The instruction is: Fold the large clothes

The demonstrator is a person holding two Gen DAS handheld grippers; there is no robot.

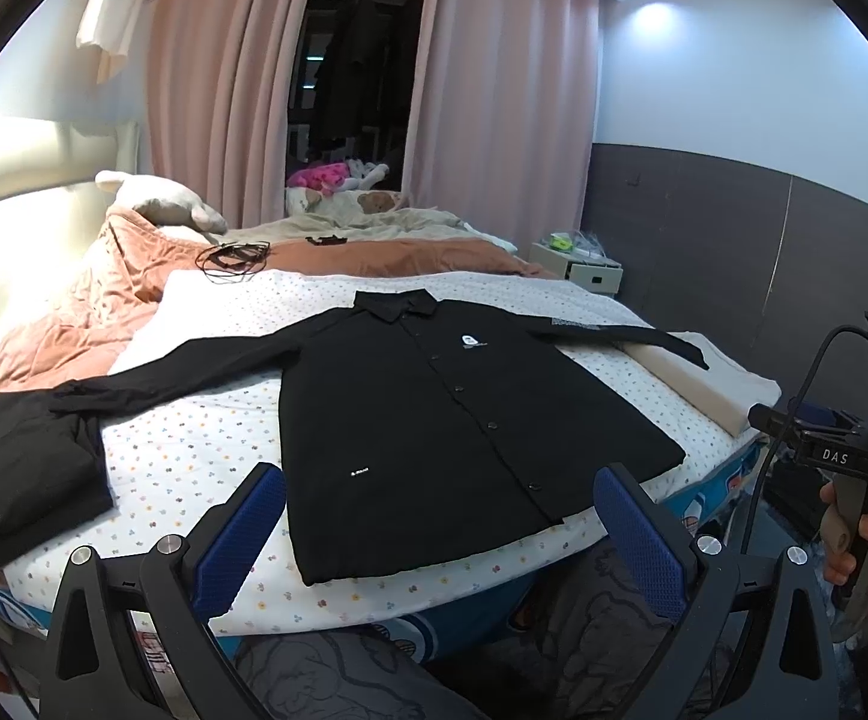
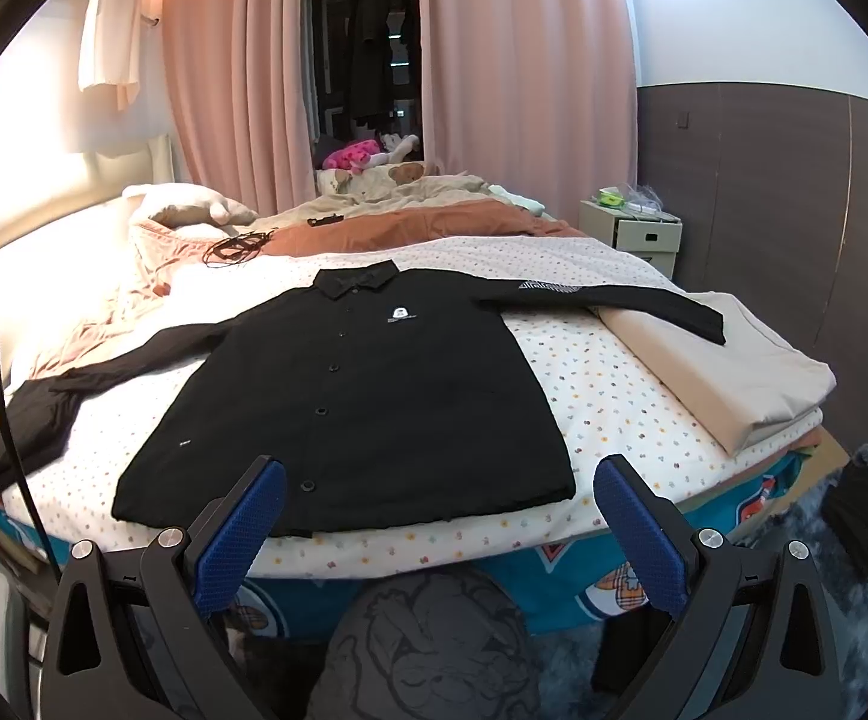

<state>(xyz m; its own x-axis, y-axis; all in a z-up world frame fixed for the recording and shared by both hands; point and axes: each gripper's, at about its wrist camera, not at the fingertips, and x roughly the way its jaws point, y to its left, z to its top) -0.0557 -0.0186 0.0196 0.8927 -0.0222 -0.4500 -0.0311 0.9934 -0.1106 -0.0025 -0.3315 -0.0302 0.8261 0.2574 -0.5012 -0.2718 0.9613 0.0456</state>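
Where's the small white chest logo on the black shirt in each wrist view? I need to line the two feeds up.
Left wrist: the white chest logo sits just right of centre, above the middle, right of the button line.
Right wrist: the logo sits slightly left of centre, upper middle, right of the button line.
Shared landmark: the shirt collar, up and left of the logo in both.

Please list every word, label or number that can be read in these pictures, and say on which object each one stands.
"DAS": white letters on the black handheld right gripper body.
White chest logo on the black long-sleeved button shirt: too small to read.
White hem tag on that shirt: blurred, unreadable.
Printed patch on its sleeve: unreadable.
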